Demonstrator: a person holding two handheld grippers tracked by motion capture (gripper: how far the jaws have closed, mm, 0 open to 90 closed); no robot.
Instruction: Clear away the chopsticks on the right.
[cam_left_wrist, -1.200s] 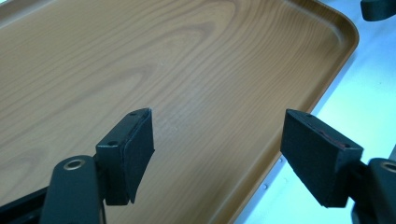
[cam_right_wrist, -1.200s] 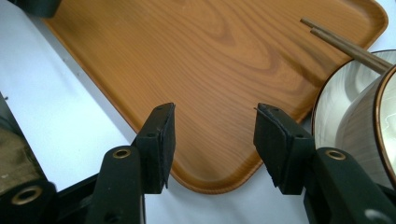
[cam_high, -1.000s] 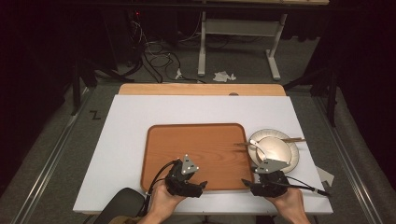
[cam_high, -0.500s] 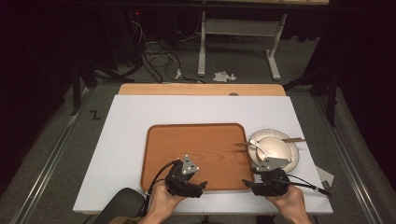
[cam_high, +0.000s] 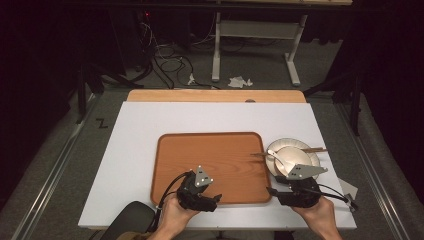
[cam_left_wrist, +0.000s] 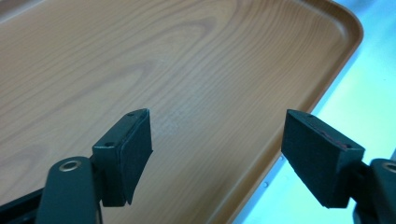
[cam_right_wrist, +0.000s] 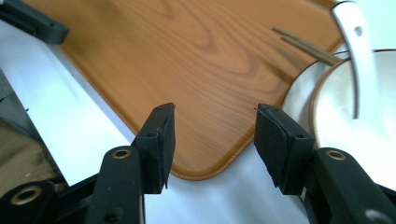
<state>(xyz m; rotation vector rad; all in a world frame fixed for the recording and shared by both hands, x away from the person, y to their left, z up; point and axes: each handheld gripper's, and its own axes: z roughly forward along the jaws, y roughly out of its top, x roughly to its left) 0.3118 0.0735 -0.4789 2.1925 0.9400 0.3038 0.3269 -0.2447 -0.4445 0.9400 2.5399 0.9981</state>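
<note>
An empty wood-grain tray (cam_high: 210, 160) lies in the middle of the white table. Right of it a white plate (cam_high: 312, 159) holds a bowl (cam_high: 295, 159) with a white spoon (cam_high: 276, 157) in it, and brown chopsticks (cam_high: 315, 149) rest across them. My left gripper (cam_high: 212, 199) hovers over the tray's near edge. In the left gripper view the left gripper (cam_left_wrist: 215, 126) is open wide, with only tray wood (cam_left_wrist: 140, 56) between its jaws. My right gripper (cam_high: 274, 192) is at the tray's near right corner. The right gripper (cam_right_wrist: 212, 112) is open and empty, with the bowl (cam_right_wrist: 345, 140), spoon (cam_right_wrist: 357, 56) and chopsticks (cam_right_wrist: 303, 44) just to its right.
A bare wooden strip (cam_high: 215, 96) borders the table's far edge. A small white slip (cam_high: 348, 189) lies near the right front corner. A dark chair back (cam_high: 127, 220) sits at the front left. Beyond the table the floor holds cables (cam_high: 165, 55) and a desk frame (cam_high: 255, 45).
</note>
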